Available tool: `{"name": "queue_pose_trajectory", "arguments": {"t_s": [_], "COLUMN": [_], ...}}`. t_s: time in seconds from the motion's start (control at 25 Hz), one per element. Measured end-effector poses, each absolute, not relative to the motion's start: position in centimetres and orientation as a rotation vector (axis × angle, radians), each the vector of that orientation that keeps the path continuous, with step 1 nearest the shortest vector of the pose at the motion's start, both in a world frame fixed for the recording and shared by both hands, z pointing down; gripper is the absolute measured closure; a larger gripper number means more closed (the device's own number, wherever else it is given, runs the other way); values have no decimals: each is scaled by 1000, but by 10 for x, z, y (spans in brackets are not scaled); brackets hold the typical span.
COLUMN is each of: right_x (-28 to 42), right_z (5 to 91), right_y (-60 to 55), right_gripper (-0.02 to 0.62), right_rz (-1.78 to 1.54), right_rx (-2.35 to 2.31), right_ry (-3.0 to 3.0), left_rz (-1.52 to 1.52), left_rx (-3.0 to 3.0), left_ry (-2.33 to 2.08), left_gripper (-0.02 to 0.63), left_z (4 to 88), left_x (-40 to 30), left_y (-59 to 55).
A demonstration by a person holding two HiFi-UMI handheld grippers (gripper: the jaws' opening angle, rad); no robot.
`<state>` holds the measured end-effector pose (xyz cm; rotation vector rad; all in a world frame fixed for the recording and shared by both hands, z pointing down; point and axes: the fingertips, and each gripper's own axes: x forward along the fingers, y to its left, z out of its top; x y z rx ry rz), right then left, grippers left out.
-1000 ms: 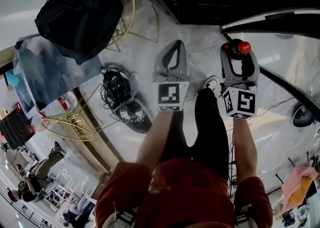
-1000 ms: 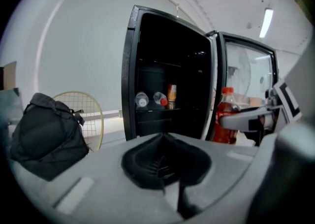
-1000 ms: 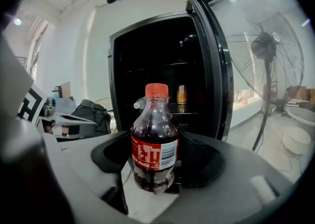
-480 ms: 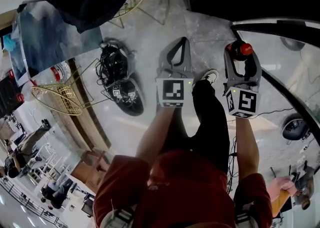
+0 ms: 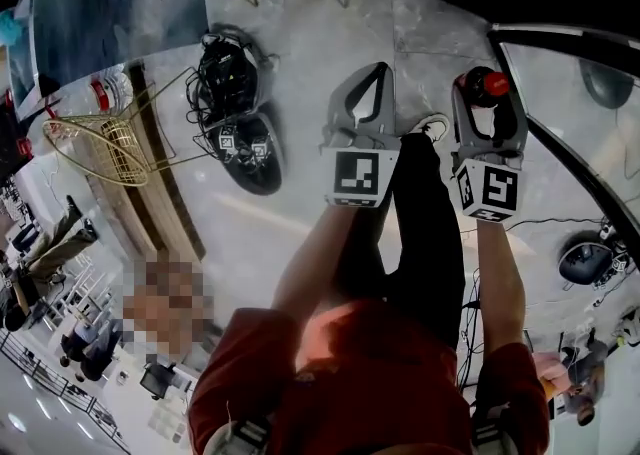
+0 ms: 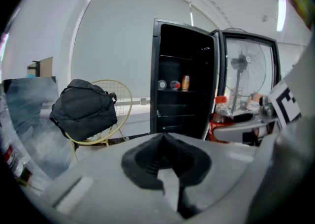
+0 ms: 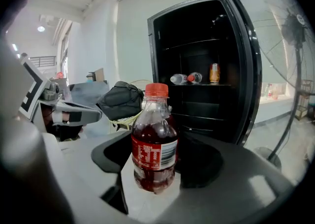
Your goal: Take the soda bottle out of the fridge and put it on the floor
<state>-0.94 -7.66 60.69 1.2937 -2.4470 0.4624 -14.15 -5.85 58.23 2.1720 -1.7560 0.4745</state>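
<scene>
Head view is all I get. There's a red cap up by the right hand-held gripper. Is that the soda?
Observer: Yes. The soda bottle stands upright, clamped in the right hand-held gripper, dark red inside.
Operator: Is the fridge shut?
Observer: No, the fridge has its door open; two bottles and a can sit on a shelf.
Operator: What's the left one holding?
Observer: Nothing. The left hand-held gripper is shut, empty.

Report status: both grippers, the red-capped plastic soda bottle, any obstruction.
Left gripper shut, empty. Right gripper shut on red-capped clear plastic soda bottle, out of the black fridge, above grey marble floor. Person's pale shoe shows between the grippers.
</scene>
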Motion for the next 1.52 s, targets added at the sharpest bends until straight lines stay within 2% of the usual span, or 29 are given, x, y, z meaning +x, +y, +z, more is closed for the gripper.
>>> {"name": "queue_pose_trajectory", "arguments": {"t_s": [0.16,0.44,1.16,1.52], "right_x": [-33,-57,-47,-54], "right_z": [644,722,1046,1163], "right_y": [-41,-6,-15,-21], "right_gripper": [301,301,301,301], "right_rz": [587,526,586,578], "right_rx": [1287,1178,961,925], "right_ry": [-2445,-2450,-2461,-2422], "left_rz": [506,493,586,605], "left_rx": [2181,2092,2070,2112], "left_ry": [-1748,-1763,-1640,-1644], "left_gripper": [606,606,606,606], "left_z": [611,696,1028,1124], "left_x": [-164,-191,-159,-155], "left_y": [-20,17,25,11]}}
